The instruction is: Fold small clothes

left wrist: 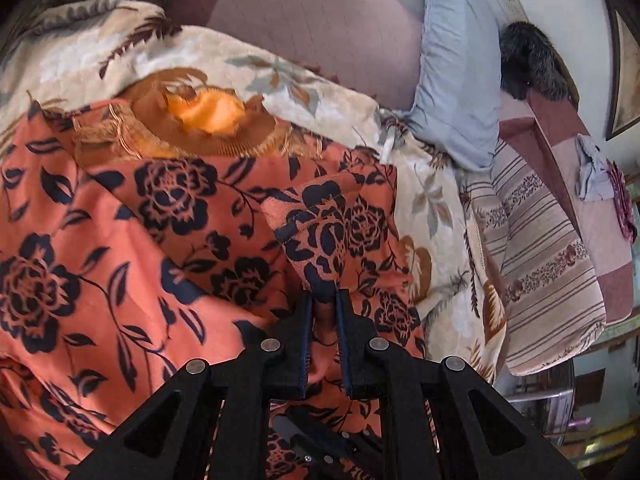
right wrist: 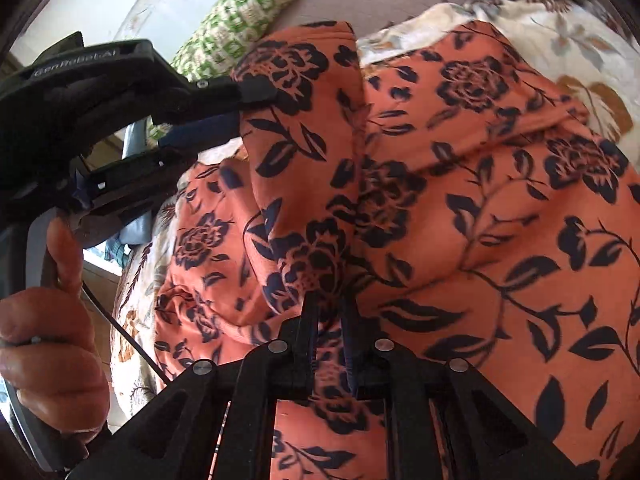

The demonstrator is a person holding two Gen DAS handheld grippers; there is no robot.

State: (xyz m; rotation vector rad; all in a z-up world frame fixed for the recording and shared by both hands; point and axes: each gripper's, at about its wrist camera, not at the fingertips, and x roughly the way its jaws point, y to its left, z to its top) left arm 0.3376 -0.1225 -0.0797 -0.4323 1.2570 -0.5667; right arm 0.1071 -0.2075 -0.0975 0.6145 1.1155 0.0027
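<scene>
An orange garment with black roses (left wrist: 172,216) lies spread over a cream floral blanket (left wrist: 280,76). In the left wrist view my left gripper (left wrist: 325,298) is shut on a folded flap of it, and the cloth bunches up between the two fingers. The right wrist view shows the same garment (right wrist: 460,208) close up. There my right gripper (right wrist: 330,300) is shut on a fold of the cloth. The left gripper (right wrist: 242,110) reaches in from the left and pinches another edge, held by a person's hand (right wrist: 48,320).
A brown fringed knit piece with orange lining (left wrist: 208,120) lies beyond the garment. A pale blue pillow (left wrist: 452,80) and a striped cushion (left wrist: 540,260) sit to the right, with a dark furry thing (left wrist: 524,60) behind. A green-and-white pillow (right wrist: 240,12) lies at the far edge.
</scene>
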